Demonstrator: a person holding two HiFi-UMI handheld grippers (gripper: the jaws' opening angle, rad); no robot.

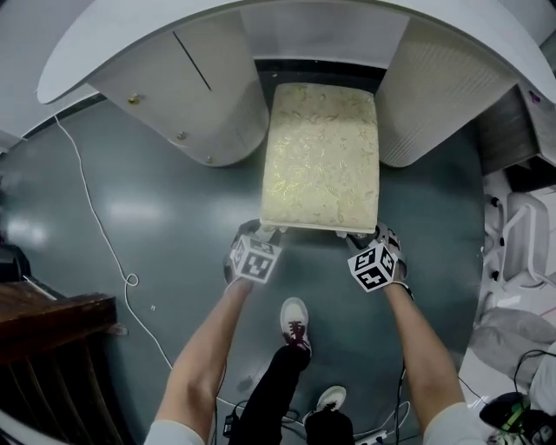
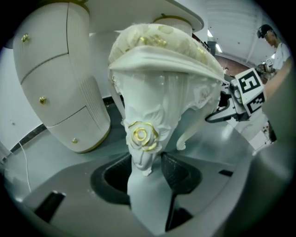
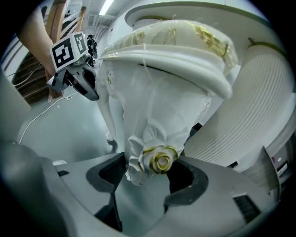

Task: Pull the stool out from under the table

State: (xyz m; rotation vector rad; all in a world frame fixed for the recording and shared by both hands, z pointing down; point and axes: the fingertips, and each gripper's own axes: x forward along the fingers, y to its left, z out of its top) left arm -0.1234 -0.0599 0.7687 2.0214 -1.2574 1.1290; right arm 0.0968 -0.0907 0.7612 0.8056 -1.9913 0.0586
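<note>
The stool [image 1: 321,156] has a cream and gold patterned cushion and white carved legs. Its far end lies between the two pedestals of the white table [image 1: 304,26]; most of the seat shows in front of it. My left gripper [image 1: 259,235] holds the near left corner, my right gripper [image 1: 367,240] the near right corner. In the left gripper view the jaws [image 2: 145,169] are shut on the leg with a gold rose [image 2: 144,135]. In the right gripper view the jaws [image 3: 148,178] clamp the other front leg [image 3: 157,159].
The table's rounded pedestals [image 1: 195,100] [image 1: 434,96] flank the stool closely. A white cable [image 1: 95,226] trails over the grey floor at left, beside dark wooden furniture [image 1: 52,322]. The person's shoes [image 1: 295,322] stand just behind the stool. White furniture and clutter [image 1: 521,243] fill the right edge.
</note>
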